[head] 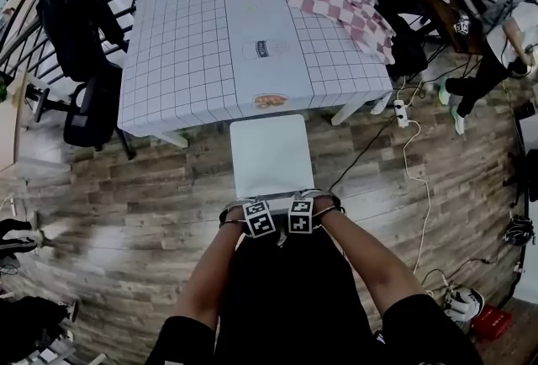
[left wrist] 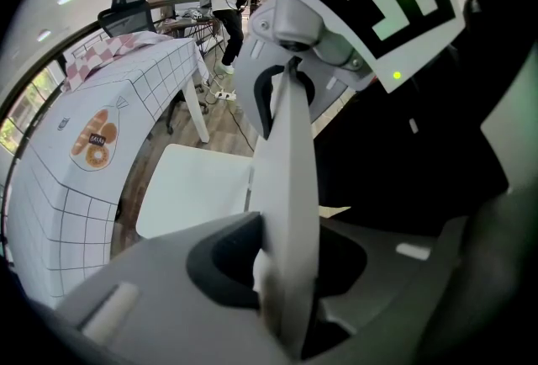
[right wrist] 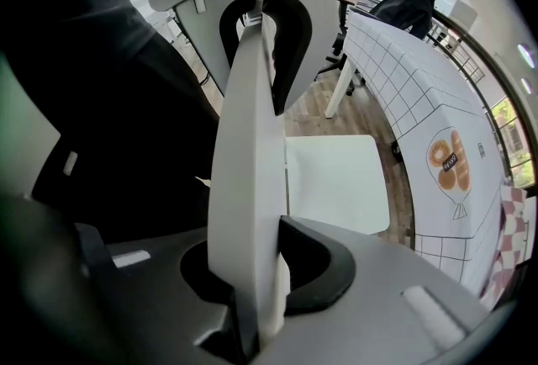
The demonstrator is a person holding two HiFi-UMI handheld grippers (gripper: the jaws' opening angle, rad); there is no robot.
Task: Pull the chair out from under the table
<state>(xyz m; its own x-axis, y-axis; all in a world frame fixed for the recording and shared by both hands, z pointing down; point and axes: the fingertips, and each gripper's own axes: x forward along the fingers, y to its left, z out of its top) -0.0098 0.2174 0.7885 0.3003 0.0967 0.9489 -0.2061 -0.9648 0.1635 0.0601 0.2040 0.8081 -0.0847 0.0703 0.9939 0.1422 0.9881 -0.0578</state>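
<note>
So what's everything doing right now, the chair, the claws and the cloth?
chair: seat mostly out from under the table, back pinched by both claws.
left claw: shut on the chair's back.
right claw: shut on the chair's back.
checkered cloth: rumpled on the table's far corner.

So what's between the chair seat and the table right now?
Only a strip of wood floor, seen in the right gripper view between the chair seat and the hanging tablecloth.

I'm probably in an office: swivel chair [head: 87, 113], clothed table [head: 185, 52], power strip [head: 401, 113] on wood floor [head: 126, 187].
</note>
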